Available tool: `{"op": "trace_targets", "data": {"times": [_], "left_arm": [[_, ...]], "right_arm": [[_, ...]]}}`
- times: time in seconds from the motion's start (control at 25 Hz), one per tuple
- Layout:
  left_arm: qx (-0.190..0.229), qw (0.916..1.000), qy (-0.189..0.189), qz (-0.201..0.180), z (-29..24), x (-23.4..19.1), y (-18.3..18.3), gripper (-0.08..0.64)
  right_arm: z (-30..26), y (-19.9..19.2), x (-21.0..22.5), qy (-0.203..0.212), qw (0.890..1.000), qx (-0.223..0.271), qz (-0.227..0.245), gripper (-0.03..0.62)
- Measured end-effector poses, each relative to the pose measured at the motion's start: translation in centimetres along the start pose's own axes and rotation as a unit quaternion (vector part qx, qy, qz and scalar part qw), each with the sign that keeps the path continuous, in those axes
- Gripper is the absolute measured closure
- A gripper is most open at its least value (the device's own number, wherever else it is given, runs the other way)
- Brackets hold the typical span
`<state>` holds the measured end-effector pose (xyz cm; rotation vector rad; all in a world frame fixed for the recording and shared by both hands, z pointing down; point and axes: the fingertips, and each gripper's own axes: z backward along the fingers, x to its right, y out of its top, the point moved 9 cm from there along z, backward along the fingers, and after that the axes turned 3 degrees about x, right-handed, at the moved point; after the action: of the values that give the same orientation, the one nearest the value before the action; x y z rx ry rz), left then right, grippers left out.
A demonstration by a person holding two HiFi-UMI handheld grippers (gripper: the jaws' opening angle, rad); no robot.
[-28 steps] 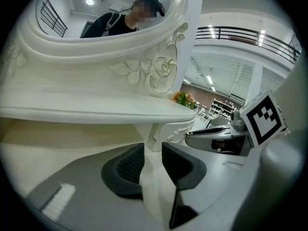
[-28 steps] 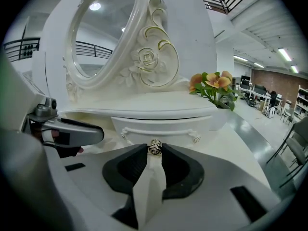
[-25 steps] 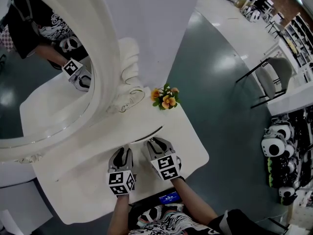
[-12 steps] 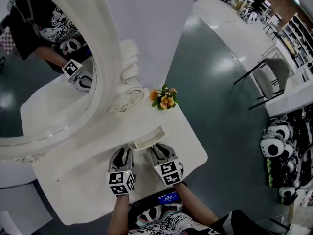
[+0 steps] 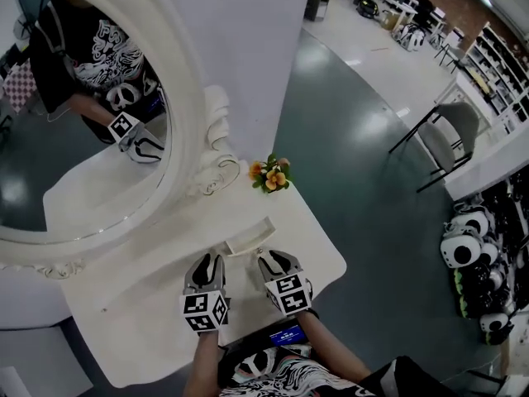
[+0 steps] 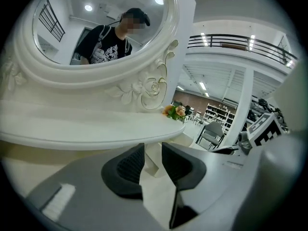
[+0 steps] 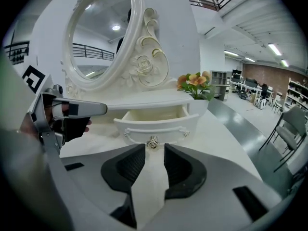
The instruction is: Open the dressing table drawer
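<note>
We note the small cream-white wooden drawer (image 7: pixel 156 121) standing pulled out from the low shelf under the oval white-framed mirror (image 5: pixel 188 131), its interior open to view from above. Its round ornate metal knob (image 7: pixel 152 142) sits just ahead of the right gripper (image 7: pixel 154 154), in line with the gap. The jaws are opening and the pads do not press on the knob, so the gripper has let go. The left gripper (image 5: pixel 207 265) hangs just beside it with its jaws apart over bare white dressing table top (image 5: pixel 140 304), holding nothing. The drawer lies near the table's right end. A small bunch of orange and yellow flowers (image 5: pixel 269 174) stands beyond it at the corner, and past that edge lies dark green floor, with a grey chair (image 5: pixel 453 131) well apart. A second ago the drawer showed only a thin slit, and the right gripper sat closer to the shelf
</note>
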<state>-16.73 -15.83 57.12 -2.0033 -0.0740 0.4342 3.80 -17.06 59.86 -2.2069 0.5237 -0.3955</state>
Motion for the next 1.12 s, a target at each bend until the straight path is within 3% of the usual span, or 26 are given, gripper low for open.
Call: {"op": "trace_targets", "data": {"times": [0.2,0.36,0.6,1.12], "left_arm": [[0.030,0.9995,-0.007,-0.012,2.0,1.0,1.9,0.446],[0.046,0.9983,-0.022,-0.028,2.8,1.9,2.4,0.446],[0.069,0.9954,-0.038,-0.054,4.5,3.3,3.5,0.457],[0.088,0.9927,-0.050,-0.066,5.8,3.8,4.2,0.462]], "right_arm": [[4.0,1.2,-0.2,-0.043,0.998,0.050,-0.008,0.512],[6.0,1.8,-0.3,-0.058,0.994,0.089,-0.038,0.586],[8.3,2.4,-1.2,-0.053,0.989,0.132,-0.051,0.591],[9.7,2.8,-2.6,-0.056,0.988,0.141,-0.020,0.591]]}}
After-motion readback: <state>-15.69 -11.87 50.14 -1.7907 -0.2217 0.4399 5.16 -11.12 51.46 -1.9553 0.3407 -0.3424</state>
